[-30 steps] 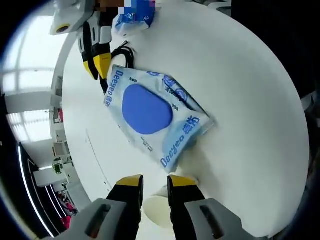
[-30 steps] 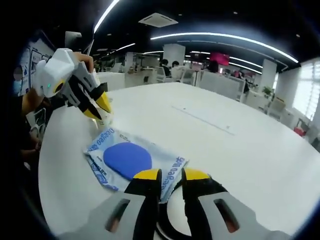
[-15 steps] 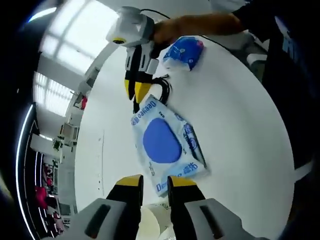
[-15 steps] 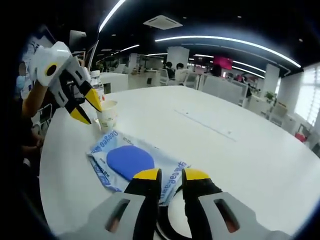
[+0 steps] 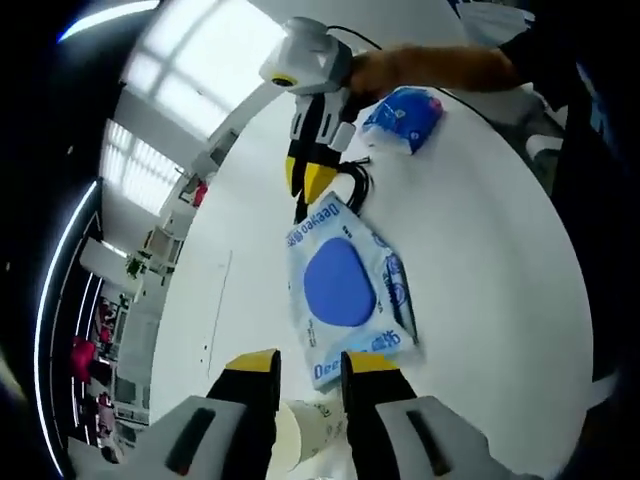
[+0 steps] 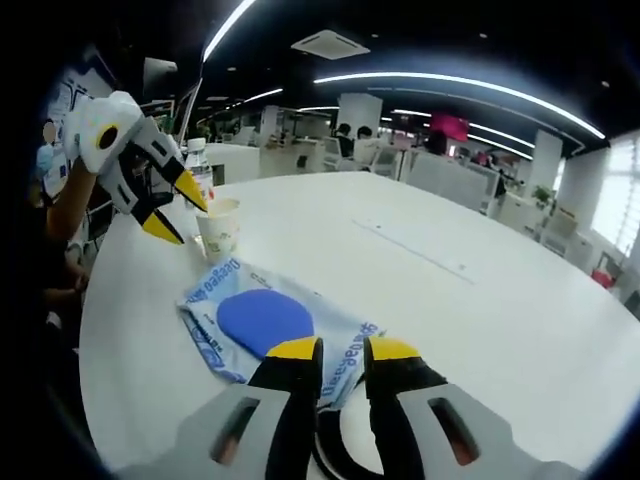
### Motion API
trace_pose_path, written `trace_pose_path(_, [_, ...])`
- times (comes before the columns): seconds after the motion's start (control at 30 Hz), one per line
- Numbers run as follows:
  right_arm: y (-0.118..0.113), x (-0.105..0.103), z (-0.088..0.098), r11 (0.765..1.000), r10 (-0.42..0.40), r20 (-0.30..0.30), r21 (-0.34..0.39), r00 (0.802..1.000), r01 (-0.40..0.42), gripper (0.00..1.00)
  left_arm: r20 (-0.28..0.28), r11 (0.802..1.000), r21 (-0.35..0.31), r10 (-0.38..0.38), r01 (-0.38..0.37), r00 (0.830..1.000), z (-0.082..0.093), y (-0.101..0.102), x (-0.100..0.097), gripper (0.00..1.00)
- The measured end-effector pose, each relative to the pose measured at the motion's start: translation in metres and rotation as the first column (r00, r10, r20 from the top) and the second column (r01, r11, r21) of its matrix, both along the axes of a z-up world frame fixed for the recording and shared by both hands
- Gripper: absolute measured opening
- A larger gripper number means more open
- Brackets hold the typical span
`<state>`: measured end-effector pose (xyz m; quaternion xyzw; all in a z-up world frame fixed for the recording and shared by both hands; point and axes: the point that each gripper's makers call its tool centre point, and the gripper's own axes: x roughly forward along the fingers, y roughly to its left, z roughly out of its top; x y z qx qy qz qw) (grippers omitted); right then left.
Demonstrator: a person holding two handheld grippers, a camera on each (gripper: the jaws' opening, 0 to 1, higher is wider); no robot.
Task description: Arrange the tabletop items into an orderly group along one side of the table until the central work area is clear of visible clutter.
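Observation:
A blue-and-white wet wipes pack (image 5: 345, 285) (image 6: 265, 320) lies flat on the white round table (image 6: 450, 300). A paper cup (image 6: 220, 230) (image 5: 305, 440) stands upright beside the pack's far end. My left gripper (image 6: 178, 210) (image 5: 306, 368) hovers open just left of the cup, apart from it. My right gripper (image 6: 342, 352) (image 5: 307, 180) sits low at the pack's other end, jaws nearly together on a black cable (image 5: 355, 180) (image 6: 328, 450). A small blue tissue pack (image 5: 405, 115) lies beyond the cable.
A water bottle (image 6: 200, 165) stands behind the cup near the table edge. A person's hand (image 5: 420, 65) holds the right gripper. The table's curved rim (image 5: 560, 300) runs close beside the wipes pack. Office desks and chairs fill the background.
My left gripper has let go of the paper cup and drawn back up and away, leaving it standing on the table. The right gripper has stayed put over the cable.

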<state>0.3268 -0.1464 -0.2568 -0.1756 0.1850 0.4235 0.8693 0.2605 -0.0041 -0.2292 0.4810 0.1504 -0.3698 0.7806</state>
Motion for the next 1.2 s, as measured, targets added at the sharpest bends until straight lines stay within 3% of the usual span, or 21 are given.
trace_pose_path(0.1, [0.001, -0.001, -0.002, 1.0, 0.008, -0.001, -0.011, 1.0, -0.008, 0.15, 0.021, 0.996, -0.087, 0.029, -0.027, 0.999, 0.003, -0.003, -0.004, 0.29])
trace_pose_path(0.3, [0.0, 0.002, -0.003, 1.0, 0.002, 0.011, -0.014, 1.0, -0.002, 0.15, 0.033, 0.98, -0.182, 0.086, -0.079, 0.996, 0.002, 0.003, -0.012, 0.3])
trace_pose_path(0.53, [0.001, 0.003, -0.004, 1.0, 0.008, 0.015, -0.025, 1.0, -0.008, 0.15, 0.016, 0.969, -0.219, 0.119, -0.113, 0.993, -0.008, 0.006, -0.019, 0.32])
trace_pose_path(0.7, [0.002, 0.001, -0.006, 0.999, 0.019, 0.005, -0.034, 1.0, -0.019, 0.15, 0.059, 0.974, -0.166, 0.167, -0.156, 0.984, -0.01, 0.012, -0.02, 0.33])
trace_pose_path(0.77, [0.003, 0.0, -0.007, 0.999, 0.029, -0.014, -0.031, 0.999, -0.029, 0.15, 0.036, 0.96, -0.213, 0.192, -0.18, 0.981, -0.011, 0.008, -0.023, 0.34])
trace_pose_path(0.83, [0.001, 0.001, -0.005, 0.999, 0.024, -0.002, -0.039, 1.0, -0.024, 0.15, -0.005, 0.925, -0.311, 0.228, -0.218, 0.974, -0.014, 0.005, -0.026, 0.33])
trace_pose_path(0.9, [0.0, 0.002, -0.004, 0.999, 0.023, -0.001, -0.037, 1.0, -0.023, 0.15, -0.033, 0.906, -0.359, 0.226, -0.222, 0.974, -0.02, 0.002, -0.028, 0.33])
trace_pose_path(0.93, [0.0, 0.0, -0.005, 0.999, 0.026, -0.003, -0.037, 1.0, -0.026, 0.15, -0.065, 0.882, -0.398, 0.249, -0.254, 0.966, -0.025, 0.004, -0.029, 0.34])
trace_pose_path(1.0, [0.0, 0.0, -0.006, 0.999, 0.027, 0.0, -0.044, 1.0, -0.027, 0.15, -0.079, 0.856, -0.42, 0.297, -0.302, 0.952, -0.031, 0.007, -0.03, 0.35])
trace_pose_path(1.07, [-0.001, 0.001, -0.007, 0.999, 0.029, -0.003, -0.044, 1.0, -0.03, 0.15, -0.062, 0.876, -0.387, 0.286, -0.287, 0.956, -0.039, 0.001, -0.033, 0.38])
trace_pose_path(1.2, [-0.001, 0.001, -0.009, 0.998, 0.034, -0.008, -0.047, 0.999, -0.034, 0.15, -0.077, 0.865, -0.412, 0.282, -0.288, 0.956, -0.038, -0.004, -0.033, 0.37])
